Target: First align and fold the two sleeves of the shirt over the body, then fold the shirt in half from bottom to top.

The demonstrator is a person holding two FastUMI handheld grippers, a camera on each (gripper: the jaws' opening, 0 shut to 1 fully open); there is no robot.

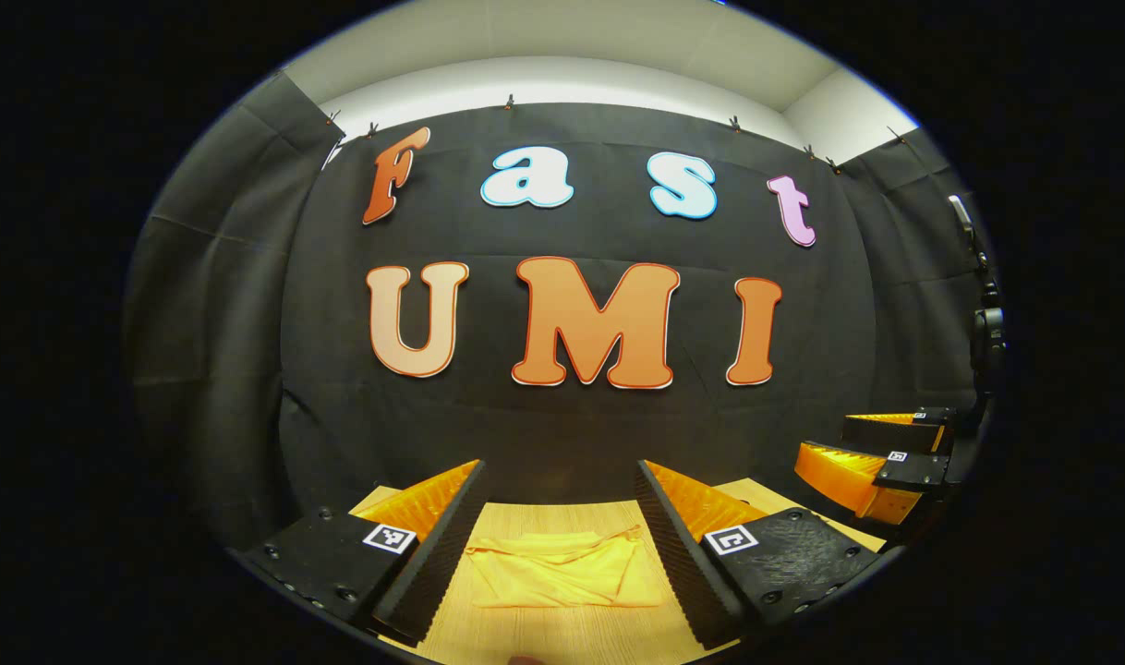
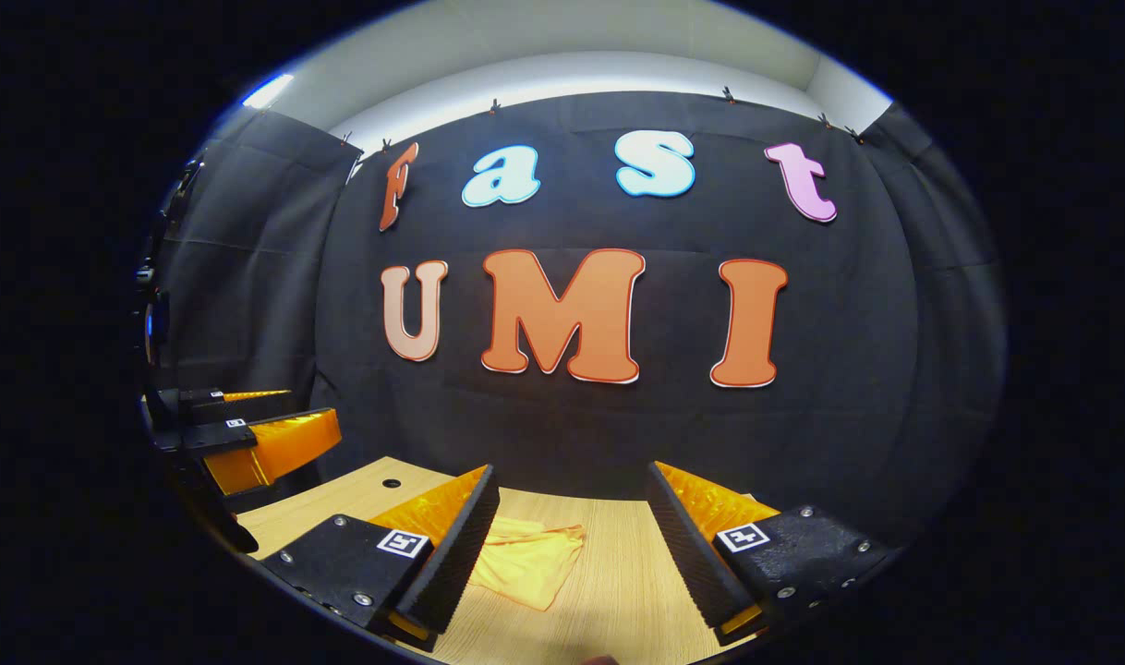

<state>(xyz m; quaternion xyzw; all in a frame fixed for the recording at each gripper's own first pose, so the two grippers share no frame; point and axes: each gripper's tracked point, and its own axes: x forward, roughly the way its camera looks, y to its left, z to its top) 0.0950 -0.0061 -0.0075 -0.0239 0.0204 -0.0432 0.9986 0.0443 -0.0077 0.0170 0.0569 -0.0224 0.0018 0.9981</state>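
**Operator:** Report the position of the garment.

**Technician:** The yellow fabric shirt (image 1: 562, 577) lies flat on the light wooden worktop (image 1: 544, 637), near its front. In the left gripper view it sits centred between the fingers of the left gripper (image 1: 562, 536). In the right gripper view it lies to the lower left, partly behind that gripper's left finger.

**Operator:** State of the fingers?

**Technician:** Left gripper: fingers spread wide, nothing between them, raised clear of the cloth. Right gripper (image 2: 572, 545): the same, released and empty, above bare worktop beside the shirt. In the left gripper view it shows at the right edge.

**Operator:** Why this arrangement?

**Technician:** Both grippers hang level, side by side, facing the black cloth wall (image 1: 572, 425). This reads as a ready stance: fingers wide so each can close over a sleeve edge. The left gripper is centred on the shirt and the right is offset, likely to cover opposite sides.

**Operator:** Condition of the folds?

**Technician:** The shirt looks compact, with creases across the top layer. It may be partly folded, but the low viewing angle prevents confirmation. Sleeves cannot be made out separately.
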